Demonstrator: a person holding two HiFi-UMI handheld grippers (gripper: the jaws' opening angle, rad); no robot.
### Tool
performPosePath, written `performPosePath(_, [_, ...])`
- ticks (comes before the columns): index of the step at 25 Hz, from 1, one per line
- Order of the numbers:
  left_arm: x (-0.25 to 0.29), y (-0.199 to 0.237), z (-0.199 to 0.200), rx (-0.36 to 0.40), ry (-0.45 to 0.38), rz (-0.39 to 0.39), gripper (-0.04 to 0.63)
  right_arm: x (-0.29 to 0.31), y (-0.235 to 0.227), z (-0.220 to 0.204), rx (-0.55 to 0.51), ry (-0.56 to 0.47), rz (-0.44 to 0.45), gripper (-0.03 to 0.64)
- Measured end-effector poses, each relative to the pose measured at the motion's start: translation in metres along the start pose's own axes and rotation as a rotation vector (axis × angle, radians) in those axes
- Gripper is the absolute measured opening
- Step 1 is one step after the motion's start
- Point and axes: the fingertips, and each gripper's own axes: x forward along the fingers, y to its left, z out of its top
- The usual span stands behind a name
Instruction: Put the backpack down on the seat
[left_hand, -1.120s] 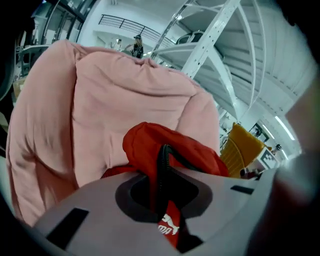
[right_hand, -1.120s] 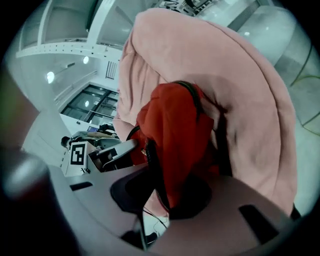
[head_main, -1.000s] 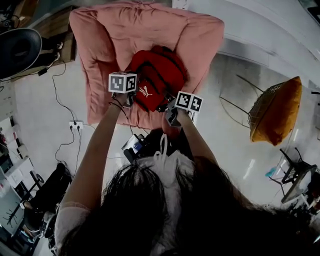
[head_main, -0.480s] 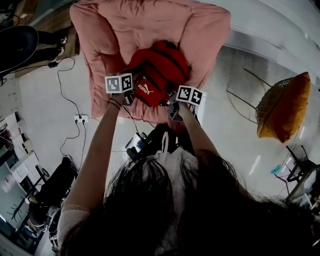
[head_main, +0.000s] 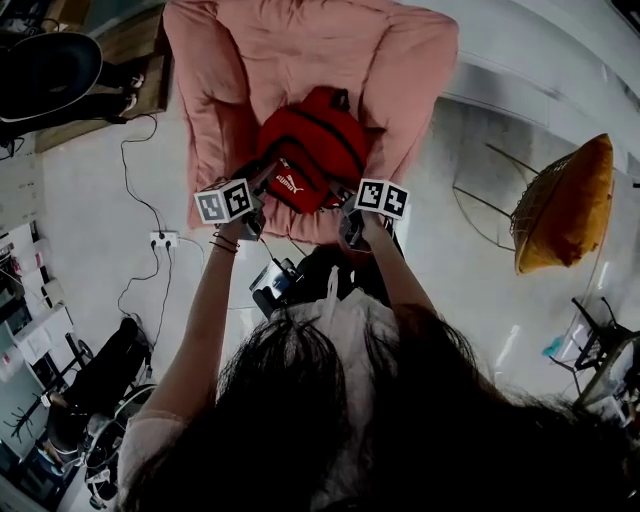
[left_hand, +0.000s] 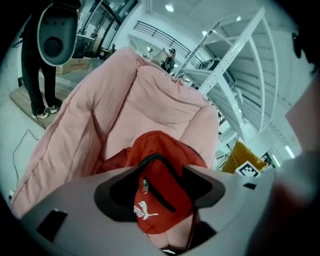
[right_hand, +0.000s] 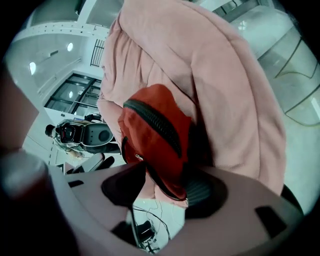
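Released on the left gripper (left_hand: 159, 192): dark, rounded fingers (left_hand: 114, 196) just opened and wide apart, the front pocket of the red backpack (left_hand: 160, 170) seen between them but not pressed. Released too on the right gripper (right_hand: 165, 192): fingers (right_hand: 204, 194) just opened, a lower corner of the backpack between them, no grip. Soft woven fabric on the backpack, a black zipper curving over the pocket, a white logo below it, red mesh at one side. Resting on the seat (head_main: 300, 50), top toward the backrest. Thick pink padding there, wrinkled and puffy, with rounded arms on both sides. Around it a pale smooth floor (head_main: 80, 220), with a white socket strip (head_main: 163, 240) at the left and a yellow cushion (head_main: 565, 205) in a wire chair at the right.
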Motion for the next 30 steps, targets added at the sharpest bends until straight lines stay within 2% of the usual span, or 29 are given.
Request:
performPosePath(5, [-0.036,-0.027,0.013,-0.021,-0.128,-0.078,0.272,-0.030,0.003,0.006,0.027,-0.106,0.011,0.219])
performPosePath(9, [-0.055,-0.055,0.017,-0.005,-0.192,-0.143,0.272,-0.056,0.027,0.010,-0.022,-0.172,0.069,0.219])
performPosePath(13, [-0.077,-0.086,0.015,0.028,-0.241,-0.204,0.272,-0.081,0.068,0.006,-0.136,-0.214,0.156,0.218])
performPosePath(18, [-0.104,-0.122,0.004,0.139,-0.274,-0.252,0.272,-0.117,0.117,-0.003,-0.295,-0.277,0.243,0.206])
performPosePath(21, [-0.123,-0.135,-0.005,0.237,-0.280,-0.251,0.270,-0.138,0.137,-0.010,-0.390,-0.335,0.240,0.187])
performPosePath(24, [-0.141,-0.142,-0.015,0.300,-0.298,-0.248,0.264,-0.153,0.153,-0.025,-0.472,-0.371,0.236,0.170])
performPosePath(30, [-0.166,-0.149,-0.034,0.305,-0.331,-0.274,0.200,-0.179,0.174,-0.060,-0.613,-0.413,0.215,0.144])
